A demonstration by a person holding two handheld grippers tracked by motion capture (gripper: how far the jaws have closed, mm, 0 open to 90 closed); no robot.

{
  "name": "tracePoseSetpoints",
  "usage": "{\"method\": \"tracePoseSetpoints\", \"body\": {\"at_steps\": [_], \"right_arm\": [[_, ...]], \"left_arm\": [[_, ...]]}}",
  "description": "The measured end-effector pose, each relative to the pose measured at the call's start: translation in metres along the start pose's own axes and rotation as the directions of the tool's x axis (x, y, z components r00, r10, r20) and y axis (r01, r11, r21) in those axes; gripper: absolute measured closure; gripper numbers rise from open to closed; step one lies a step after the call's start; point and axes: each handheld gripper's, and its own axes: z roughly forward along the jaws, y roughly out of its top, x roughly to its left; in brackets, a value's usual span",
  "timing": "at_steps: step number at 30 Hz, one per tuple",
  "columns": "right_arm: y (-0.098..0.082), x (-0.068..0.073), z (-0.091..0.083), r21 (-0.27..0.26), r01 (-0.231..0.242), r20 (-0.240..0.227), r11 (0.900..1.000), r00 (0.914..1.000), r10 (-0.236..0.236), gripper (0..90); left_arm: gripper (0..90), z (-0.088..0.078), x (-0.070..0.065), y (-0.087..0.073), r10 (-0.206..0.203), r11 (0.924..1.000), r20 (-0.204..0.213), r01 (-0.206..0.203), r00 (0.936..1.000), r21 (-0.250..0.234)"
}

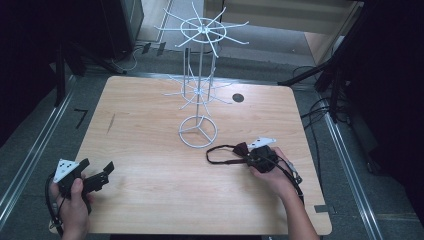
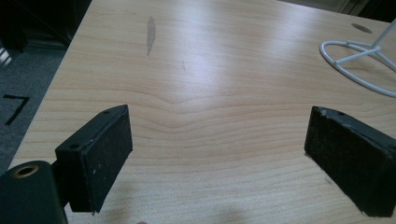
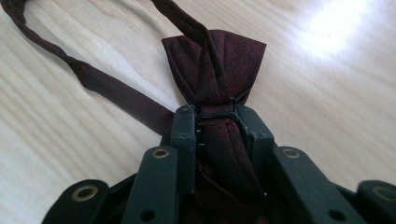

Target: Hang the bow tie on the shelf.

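Observation:
A dark red bow tie [image 3: 215, 60] lies on the wooden table [image 1: 150, 150] with its thin strap [image 1: 220, 156] looped out to the left. My right gripper [image 3: 215, 114] is shut on the near half of the bow tie, the fabric bunched between its jaws. From above, that gripper [image 1: 251, 153] sits at the table's right, just in front of the stand's base. My left gripper [image 1: 97, 166] rests at the front left corner, open, with bare wood between its pads [image 2: 109, 149].
A white wire display stand [image 1: 199, 75] with two tiers of spoke hooks rises from a ring base [image 1: 198, 131] at the table's middle; the ring [image 2: 355, 70] lies far right of my left gripper. A dark round hole [image 1: 238, 98] marks the back right.

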Motion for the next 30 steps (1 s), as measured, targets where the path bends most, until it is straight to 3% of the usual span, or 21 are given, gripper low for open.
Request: {"method": "tracePoseSetpoints", "body": {"at_steps": [1,3,6,10,11,14,16,23,28,30], "right_arm": [[-0.002,0.0,-0.002,-0.003,-0.003,0.019,1.0,0.9998,0.003,63.2],[-0.004,-0.001,-0.005,-0.019,-0.027,0.026,0.999,0.9993,0.028,34.1],[-0.001,-0.001,-0.015,-0.084,-0.049,-0.024,0.995,0.9986,0.047,14.7],[0.007,0.005,-0.021,-0.115,-0.008,-0.059,0.993,0.9983,0.001,9.0],[0.014,0.01,-0.021,-0.118,0.03,-0.072,0.993,0.9966,-0.039,7.1],[0.02,0.014,-0.018,-0.116,0.044,-0.081,0.992,0.9953,-0.053,5.4],[0.03,0.022,-0.009,-0.099,0.058,-0.119,0.993,0.9905,-0.069,2.4],[0.046,0.038,0.014,-0.053,0.099,-0.157,0.994,0.9819,-0.106,0.6],[0.052,0.045,0.023,-0.019,0.126,-0.2,0.992,0.9713,-0.128,0.0],[0.05,0.047,0.027,0.012,0.159,-0.208,0.987,0.9662,-0.153,1.7]], "left_arm": [[8.4,0.0,0.0,0.0,0.0,1.0,0.0,0.0,1.0,0.001],[8.4,0.0,0.0,0.0,0.001,1.0,0.0,-0.001,1.0,0.001],[8.4,0.0,0.0,0.0,0.002,1.0,-0.001,-0.002,1.0,0.002],[8.4,0.0,0.0,0.0,0.005,1.0,-0.002,-0.005,1.0,0.004],[8.4,0.0,0.0,0.0,0.004,1.0,-0.001,-0.004,1.0,0.004],[8.4,0.0,0.0,0.0,0.004,1.0,-0.001,-0.004,1.0,0.004],[8.4,0.0,0.0,0.0,0.002,1.0,0.001,-0.002,1.0,0.004],[8.4,0.0,0.001,0.0,-0.002,1.0,0.004,0.002,1.0,0.005],[8.4,0.0,0.001,0.0,-0.005,1.0,0.006,0.005,1.0,0.007],[8.4,0.0,0.001,0.0,-0.005,1.0,0.007,0.005,1.0,0.006]]}}
